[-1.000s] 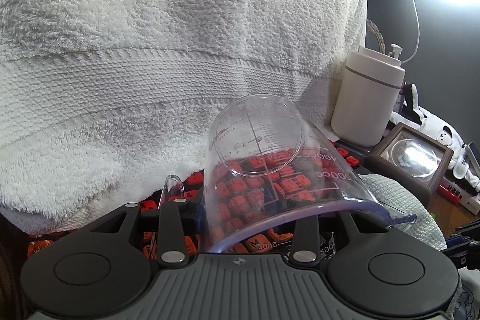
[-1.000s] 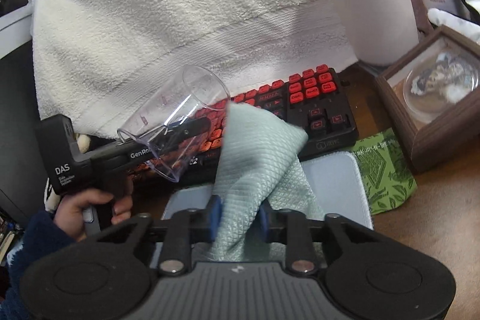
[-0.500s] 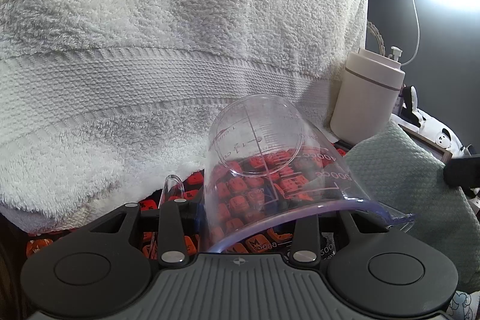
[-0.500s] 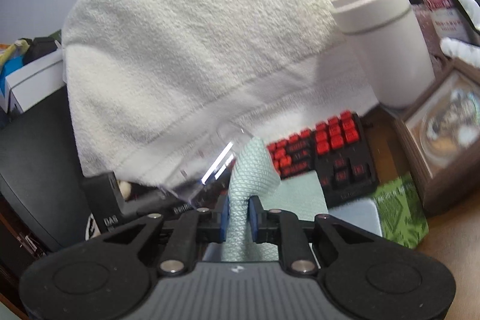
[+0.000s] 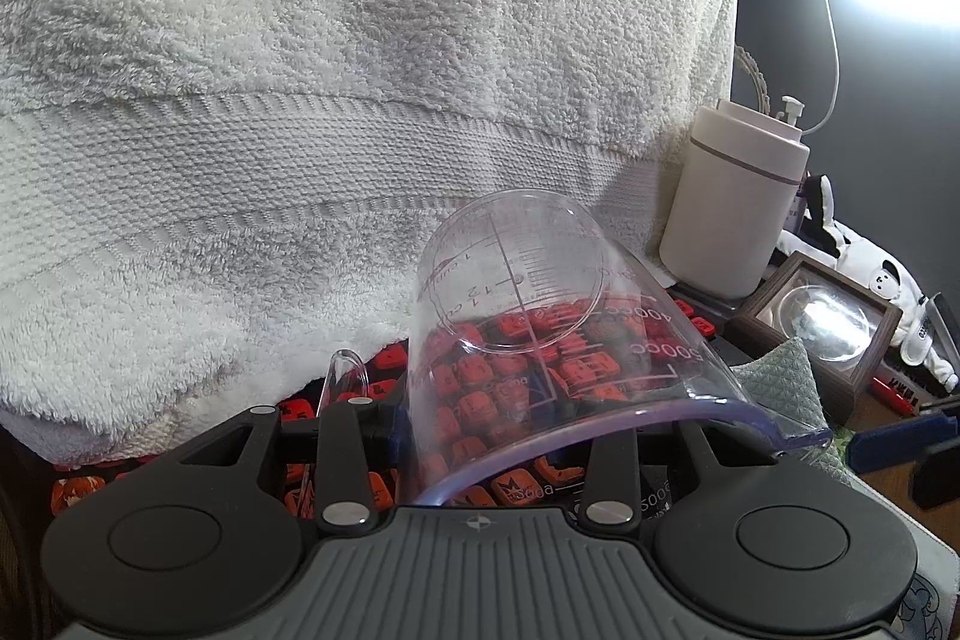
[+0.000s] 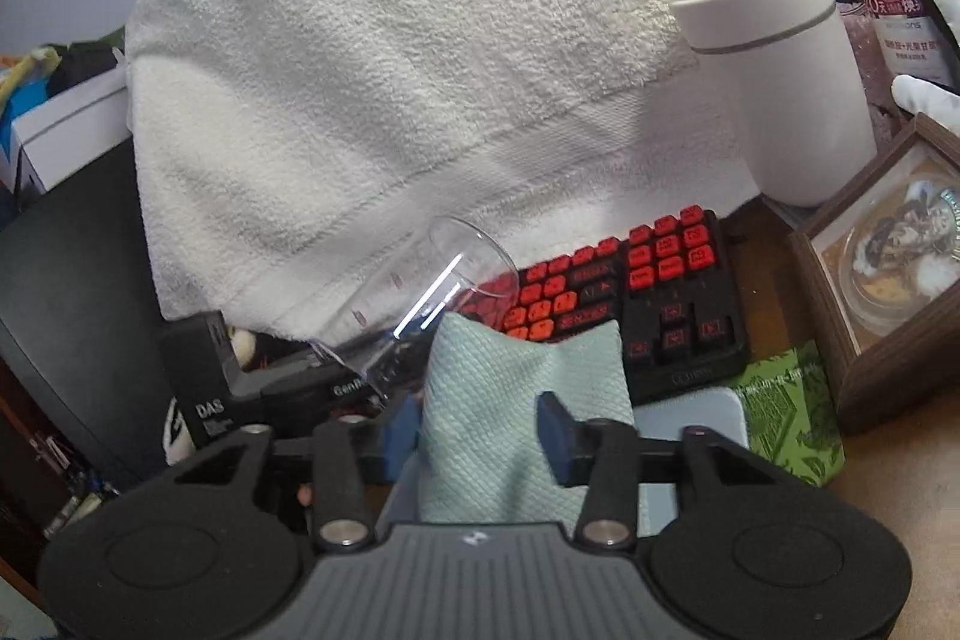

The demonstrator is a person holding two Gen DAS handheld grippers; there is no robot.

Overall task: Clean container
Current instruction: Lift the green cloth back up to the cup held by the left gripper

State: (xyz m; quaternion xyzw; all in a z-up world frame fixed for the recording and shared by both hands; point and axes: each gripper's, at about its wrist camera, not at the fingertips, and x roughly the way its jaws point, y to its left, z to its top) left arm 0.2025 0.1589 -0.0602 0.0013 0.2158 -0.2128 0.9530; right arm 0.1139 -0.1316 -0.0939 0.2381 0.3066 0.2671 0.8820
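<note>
My left gripper [image 5: 480,424] is shut on a clear plastic measuring cup [image 5: 534,340], gripped by its rim wall and held tilted on its side, base pointing away. The cup also shows in the right wrist view [image 6: 414,304], just left of my right gripper [image 6: 480,430]. The right gripper's jaws stand apart, with a pale green cloth [image 6: 516,400] lying loose between them. A corner of the cloth shows in the left wrist view [image 5: 780,382], right of the cup's spout.
A big white towel [image 6: 420,70] hangs behind. A black keyboard with red keys [image 6: 648,304] lies under the cup. A white cylindrical humidifier [image 6: 780,82], a wooden framed box [image 6: 888,292], a lotion bottle [image 6: 900,16] and a green mat [image 6: 786,406] stand right.
The right gripper's jaws have opened from pinching the cloth; the cloth now sits loose between them. The right gripper dropped lower again. The left gripper and cup stayed still.
</note>
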